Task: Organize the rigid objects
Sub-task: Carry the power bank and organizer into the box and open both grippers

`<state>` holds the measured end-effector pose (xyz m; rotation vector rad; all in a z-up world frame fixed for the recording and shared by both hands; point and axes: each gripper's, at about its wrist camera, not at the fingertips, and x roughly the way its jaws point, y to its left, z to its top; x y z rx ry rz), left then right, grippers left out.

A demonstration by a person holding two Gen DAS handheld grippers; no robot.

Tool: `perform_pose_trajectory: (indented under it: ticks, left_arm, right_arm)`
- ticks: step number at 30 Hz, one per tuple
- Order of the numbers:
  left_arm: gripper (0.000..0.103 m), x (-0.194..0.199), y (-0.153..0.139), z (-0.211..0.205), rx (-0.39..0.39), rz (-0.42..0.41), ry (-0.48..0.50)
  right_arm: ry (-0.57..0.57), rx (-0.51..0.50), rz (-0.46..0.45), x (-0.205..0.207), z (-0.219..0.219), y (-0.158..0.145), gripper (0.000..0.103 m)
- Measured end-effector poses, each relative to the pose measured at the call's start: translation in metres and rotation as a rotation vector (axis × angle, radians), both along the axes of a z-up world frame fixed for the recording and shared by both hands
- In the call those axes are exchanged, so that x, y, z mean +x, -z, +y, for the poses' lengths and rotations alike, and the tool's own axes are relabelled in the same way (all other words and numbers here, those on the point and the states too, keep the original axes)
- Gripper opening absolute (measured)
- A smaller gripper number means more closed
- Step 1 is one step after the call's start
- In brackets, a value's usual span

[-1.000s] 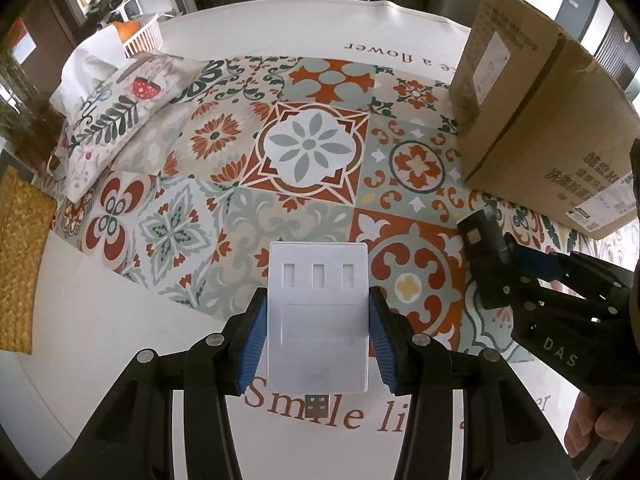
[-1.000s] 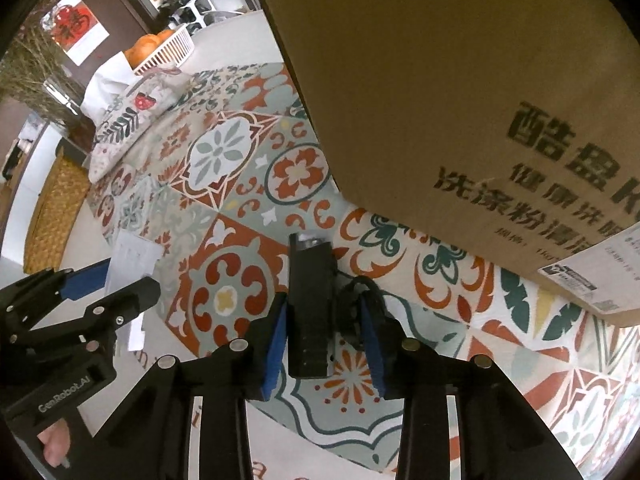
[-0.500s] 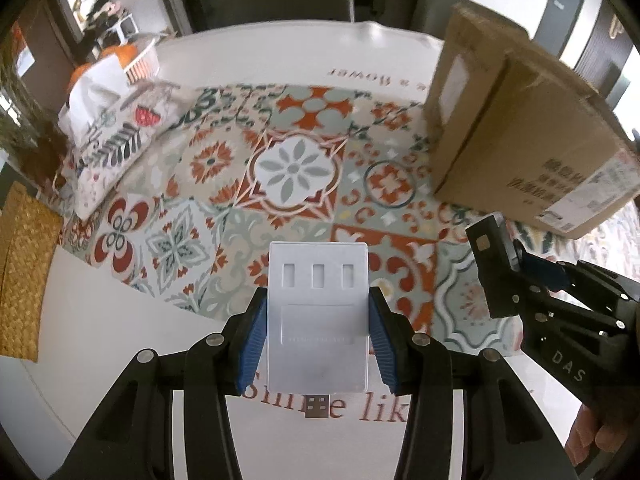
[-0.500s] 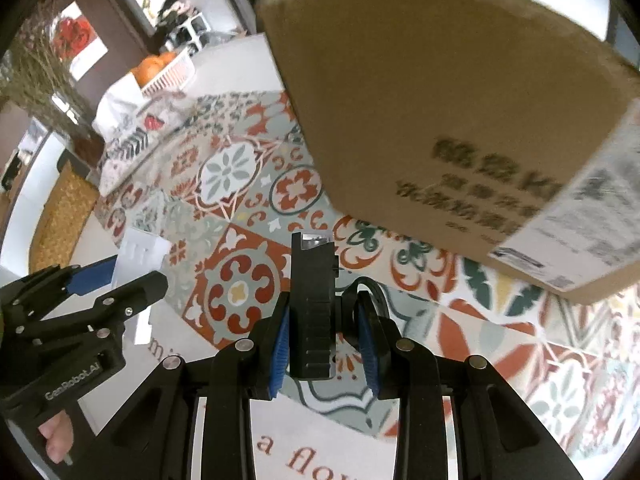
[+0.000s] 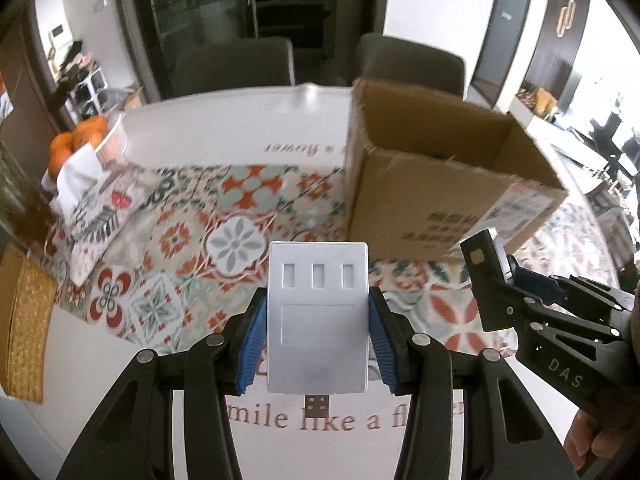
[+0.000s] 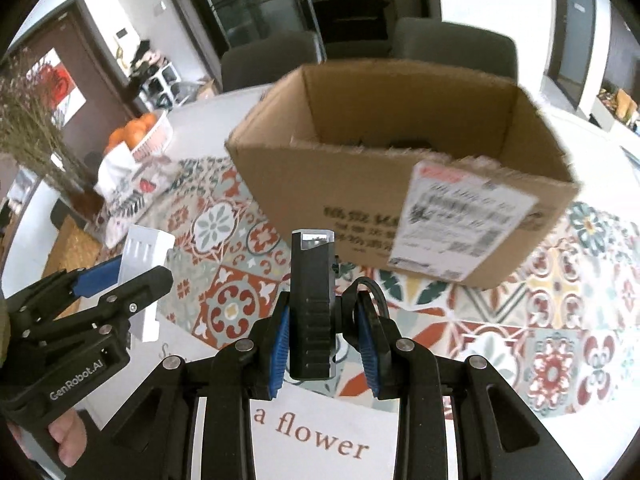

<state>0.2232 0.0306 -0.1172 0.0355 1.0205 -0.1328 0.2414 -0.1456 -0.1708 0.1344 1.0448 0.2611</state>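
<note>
Above the tablecloth [image 5: 240, 208], both held devices now face the box's [image 6: 360, 184] newly visible opening.

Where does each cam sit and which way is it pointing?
Left wrist: on the left claw, facing the table and the open cardboard box; clamps a white USB hub; right claw at right edge.
Right wrist: on the right claw, facing the same box; clamps a black device; left claw at lower left.
Shared: box, patterned mat, oranges.
</note>
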Motion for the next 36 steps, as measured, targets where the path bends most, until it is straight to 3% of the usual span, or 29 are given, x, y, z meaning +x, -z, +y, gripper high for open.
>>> perform_pose_trajectory:
  ticks: [12, 25, 36]
  left_arm:
    - [0.047, 0.004, -0.042, -0.032, -0.027, -0.103, 0.093]
    - [0.047, 0.022, -0.081, -0.054, -0.033, -0.194, 0.129]
    - [0.047, 0.056, -0.102, -0.069, -0.039, -0.219, 0.144]
  right_arm:
    - [0.086, -0.003, -0.114, -0.011, -0.033, -0.050, 0.031]
    - [0.139, 0.001, -0.208, -0.001, -0.053, -0.089, 0.031]
    - [0.154, -0.022, -0.257, 0.022, -0.064, -0.114, 0.031]
